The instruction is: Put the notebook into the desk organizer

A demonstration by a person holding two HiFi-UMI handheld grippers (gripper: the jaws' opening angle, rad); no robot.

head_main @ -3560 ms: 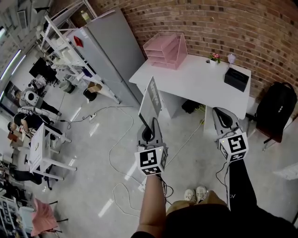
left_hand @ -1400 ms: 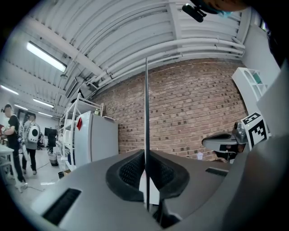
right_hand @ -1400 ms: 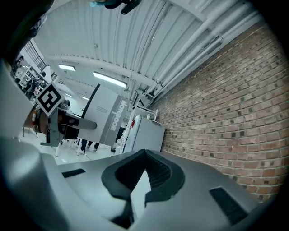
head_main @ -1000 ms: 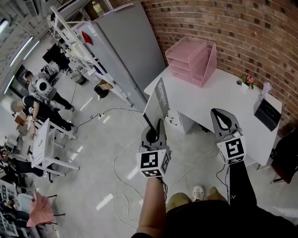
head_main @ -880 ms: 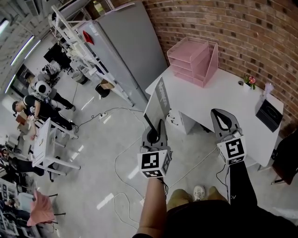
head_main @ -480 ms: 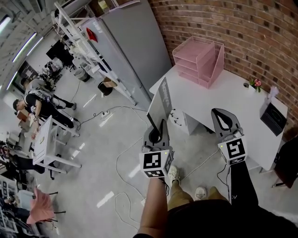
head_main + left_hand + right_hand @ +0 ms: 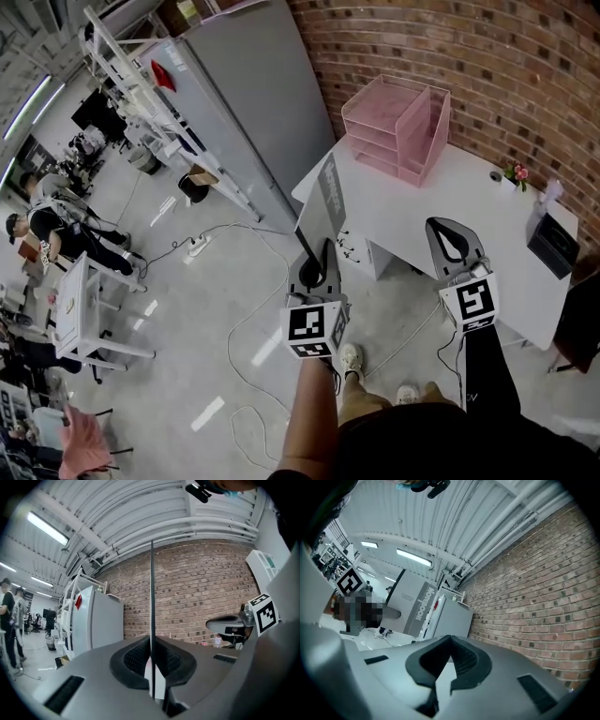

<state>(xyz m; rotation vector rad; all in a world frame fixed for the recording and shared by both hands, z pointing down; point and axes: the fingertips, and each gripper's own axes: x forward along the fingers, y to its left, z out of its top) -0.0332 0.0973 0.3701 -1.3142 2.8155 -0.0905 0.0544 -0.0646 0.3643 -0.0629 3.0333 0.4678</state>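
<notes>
Between left tongs (image 7: 324, 246), pinched upright, grey notebook (image 7: 328, 190) lettered "Notebook"; right tongs (image 7: 441, 231) pressed together, empty.

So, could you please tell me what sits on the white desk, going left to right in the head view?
Pink mesh desk organizer → small pot of pink flowers → black rectangular box.

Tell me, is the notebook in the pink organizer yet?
No, it is out. The notebook stands upright, clamped in the left gripper, well apart from the organizer on the desk.
</notes>
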